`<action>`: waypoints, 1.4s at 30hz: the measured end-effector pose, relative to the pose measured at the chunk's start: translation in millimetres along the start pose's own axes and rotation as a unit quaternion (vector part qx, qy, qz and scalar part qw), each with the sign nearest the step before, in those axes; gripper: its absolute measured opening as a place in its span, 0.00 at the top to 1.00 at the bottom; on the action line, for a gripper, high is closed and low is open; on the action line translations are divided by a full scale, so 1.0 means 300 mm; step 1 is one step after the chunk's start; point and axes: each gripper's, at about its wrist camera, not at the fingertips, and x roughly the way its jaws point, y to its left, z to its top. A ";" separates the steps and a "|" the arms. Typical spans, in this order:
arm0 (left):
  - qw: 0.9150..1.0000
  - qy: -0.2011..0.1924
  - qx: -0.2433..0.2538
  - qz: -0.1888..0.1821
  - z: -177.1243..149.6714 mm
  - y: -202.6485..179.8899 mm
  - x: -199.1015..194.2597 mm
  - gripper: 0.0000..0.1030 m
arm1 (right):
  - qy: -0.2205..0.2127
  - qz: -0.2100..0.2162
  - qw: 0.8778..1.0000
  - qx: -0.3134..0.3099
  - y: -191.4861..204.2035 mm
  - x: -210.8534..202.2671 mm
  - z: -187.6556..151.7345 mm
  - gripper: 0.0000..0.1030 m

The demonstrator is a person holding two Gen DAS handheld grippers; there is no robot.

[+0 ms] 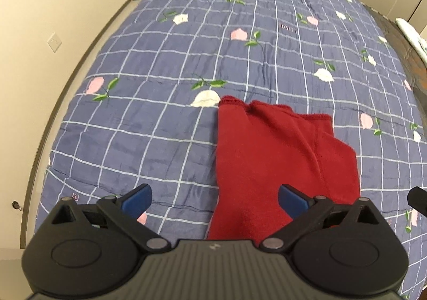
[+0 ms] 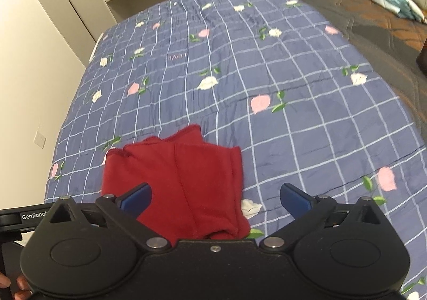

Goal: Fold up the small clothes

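Left wrist view shows the red garment (image 1: 280, 156) lying on the blue checked quilt (image 1: 160, 86) of the bed, just ahead of the left gripper (image 1: 214, 197), whose jaws stand spread wide with nothing between the pads. In the right wrist view the right gripper (image 2: 216, 197) is likewise spread and empty above the same cloth.

The garment looks like a soft, light knit, limp and likely to sag and drag rather than hold a shape. It seems already doubled over, with layered hems showing at its far end. Its fuzzy surface should grip well; the best hold is probably a pinch at the far corners or along the side edges, catching every layer at once.

The near end of the garment is hidden under both gripper bodies, so its full outline and its kind cannot be made out. A fingertip shows at the lower left corner of the right view.
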 end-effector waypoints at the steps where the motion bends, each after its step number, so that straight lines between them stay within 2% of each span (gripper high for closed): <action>1: 1.000 -0.005 -0.002 0.000 -0.003 0.001 -0.011 0.01 | -0.005 0.001 1.000 -0.002 0.000 -0.010 0.000 0.01; 12: 0.998 -0.061 -0.021 0.014 -0.078 -0.012 -0.166 0.01 | -0.064 0.026 0.997 -0.040 -0.003 -0.135 0.006 0.01; 24: 0.991 -0.108 -0.074 0.019 -0.321 -0.029 -0.359 0.01 | -0.080 0.080 0.988 -0.108 -0.054 -0.282 -0.070 0.01; 34: 0.987 -0.122 -0.102 0.032 -0.566 -0.055 -0.491 0.01 | -0.054 0.117 0.976 -0.174 -0.124 -0.424 -0.265 0.01; 42: 0.989 -0.122 -0.079 0.038 -0.715 -0.038 -0.564 0.01 | -0.034 0.132 0.976 -0.170 -0.167 -0.513 -0.374 0.01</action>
